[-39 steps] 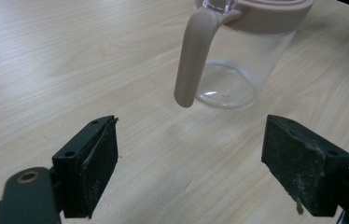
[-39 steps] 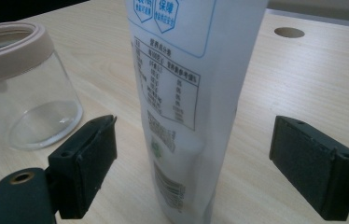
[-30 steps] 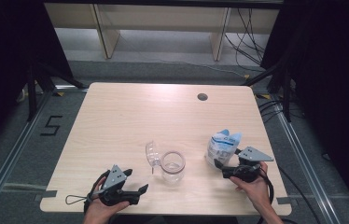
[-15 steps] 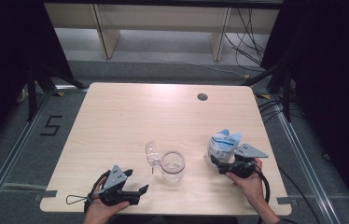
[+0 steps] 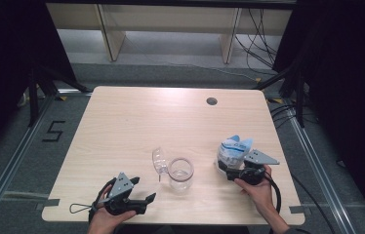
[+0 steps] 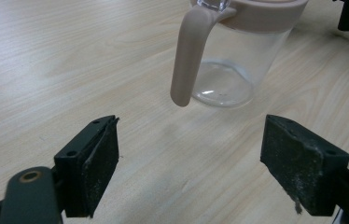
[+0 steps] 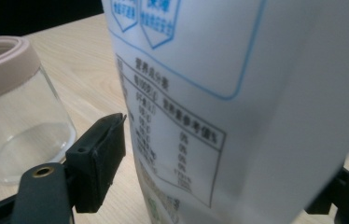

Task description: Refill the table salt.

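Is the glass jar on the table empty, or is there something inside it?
Empty. The glass jar stands upright, and the wood of the table shows clearly through its walls and bottom.

"5" on floor (pouch print unreadable)

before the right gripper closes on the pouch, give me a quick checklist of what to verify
1. Pouch sits between the jaws of the right gripper: ok, a jaw shows on each side of it in the right gripper view.
2. Right gripper closed on the pouch: not ok, a gap remains at the left jaw.
3. Pouch upright: ok in the high view.
4. Jar open: ok, its lid lies on the table beside it.
5. Left gripper free: ok, jaws wide apart and empty, pointed at the handle.
6. Pouch top opened for pouring: cannot tell.
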Demonstrator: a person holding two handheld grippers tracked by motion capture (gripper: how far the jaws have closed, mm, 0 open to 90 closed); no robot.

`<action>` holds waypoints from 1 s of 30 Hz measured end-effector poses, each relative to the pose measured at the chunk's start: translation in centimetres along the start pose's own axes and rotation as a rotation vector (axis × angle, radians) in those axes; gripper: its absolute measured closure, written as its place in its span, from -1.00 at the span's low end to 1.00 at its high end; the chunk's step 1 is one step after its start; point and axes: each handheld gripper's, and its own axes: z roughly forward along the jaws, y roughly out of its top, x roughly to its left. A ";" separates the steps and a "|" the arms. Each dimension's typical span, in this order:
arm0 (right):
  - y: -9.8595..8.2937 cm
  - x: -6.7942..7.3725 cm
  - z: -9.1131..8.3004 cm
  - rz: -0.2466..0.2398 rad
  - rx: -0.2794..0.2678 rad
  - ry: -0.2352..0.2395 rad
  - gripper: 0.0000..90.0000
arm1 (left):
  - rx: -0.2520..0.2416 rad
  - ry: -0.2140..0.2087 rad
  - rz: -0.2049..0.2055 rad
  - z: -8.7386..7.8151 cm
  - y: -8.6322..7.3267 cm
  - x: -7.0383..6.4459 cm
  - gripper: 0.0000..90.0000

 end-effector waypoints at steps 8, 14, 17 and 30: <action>0.0 -0.2 0.4 -0.038 0.020 0.012 -0.43 | 0.001 -0.003 -0.011 0.0 0.0 0.0 -0.58; -0.1 -0.1 0.3 -0.020 -0.007 0.001 -0.43 | -0.001 -0.006 0.009 0.1 0.0 0.0 -0.58; -0.1 0.0 0.3 -0.012 -0.008 0.007 -0.43 | 0.003 -0.004 -0.003 0.1 0.0 -0.1 -0.58; -0.3 -0.1 0.6 0.006 -0.011 0.007 -0.38 | 0.001 -0.004 0.008 0.1 0.0 -0.1 -0.58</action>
